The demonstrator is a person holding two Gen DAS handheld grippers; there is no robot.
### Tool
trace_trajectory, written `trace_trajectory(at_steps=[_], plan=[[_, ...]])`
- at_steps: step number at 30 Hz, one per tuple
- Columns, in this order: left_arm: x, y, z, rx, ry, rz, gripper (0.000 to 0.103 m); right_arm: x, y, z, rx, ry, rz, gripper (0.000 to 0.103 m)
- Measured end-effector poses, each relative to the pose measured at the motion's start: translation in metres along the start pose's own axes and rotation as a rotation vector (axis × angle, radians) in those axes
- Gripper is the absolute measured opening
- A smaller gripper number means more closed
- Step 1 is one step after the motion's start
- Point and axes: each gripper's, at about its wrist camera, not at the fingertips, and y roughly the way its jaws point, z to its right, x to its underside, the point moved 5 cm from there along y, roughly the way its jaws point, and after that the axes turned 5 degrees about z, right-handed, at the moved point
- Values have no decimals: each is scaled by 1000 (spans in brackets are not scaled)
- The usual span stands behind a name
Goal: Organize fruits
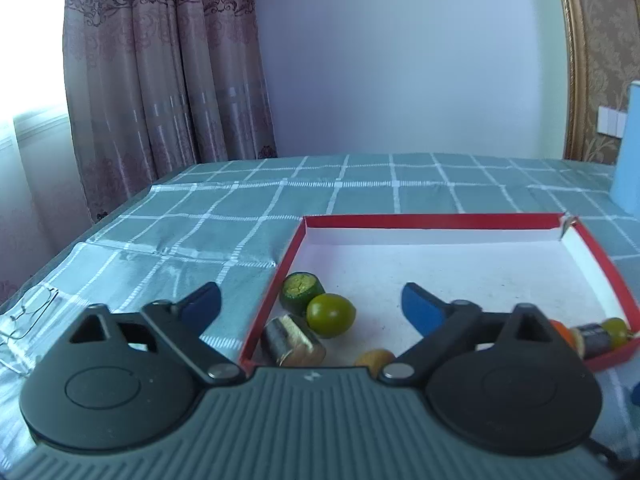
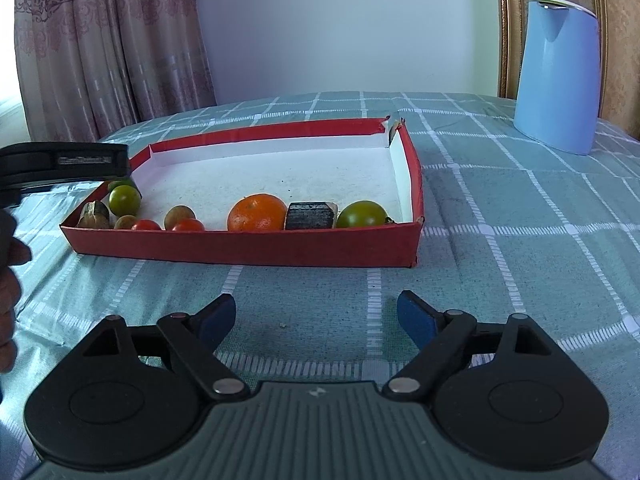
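Observation:
A red-walled tray (image 2: 248, 246) with a white floor lies on the checked cloth. Along its near side sit an orange (image 2: 257, 212), a green tomato (image 2: 362, 214), two red cherry tomatoes (image 2: 188, 224), brown longans (image 2: 179, 216), a green lime (image 2: 125, 200) and two dark blocks (image 2: 311, 215). My left gripper (image 1: 312, 304) is open over the tray's left corner, above the lime (image 1: 331, 315), a cut green fruit (image 1: 301, 288) and a metallic block (image 1: 293, 340). It shows from the side in the right wrist view (image 2: 64, 164). My right gripper (image 2: 316, 316) is open and empty in front of the tray.
A tall blue jug (image 2: 558, 76) stands at the back right of the table. Glasses (image 1: 34, 312) lie on the cloth at the left edge. Curtains (image 1: 160, 72) hang behind the table's far left. The tray's far half (image 1: 440, 264) holds nothing.

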Motion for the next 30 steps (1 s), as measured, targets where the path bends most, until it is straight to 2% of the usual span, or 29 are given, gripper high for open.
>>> trace_trajectory(at_steps=[3, 7, 11, 13, 17, 30], plan=[[0, -18, -5, 15, -10, 8, 103, 0, 0, -1, 7, -18, -7, 88], [2, -44, -15, 57, -54, 12, 103, 0, -1, -4, 17, -37, -15, 89], [6, -68, -25, 79, -73, 29, 103, -3, -9, -2, 40, -4, 25, 89], [8, -77, -29, 81, -77, 39, 103, -3, -13, 0, 85, 16, 38, 91], [12, -94, -40, 64, -83, 66, 103, -2, -18, -1, 116, 22, 51, 91], [23, -114, -68, 50, -143, 37, 103, 0, -51, -27, 110, -38, 143, 91]])
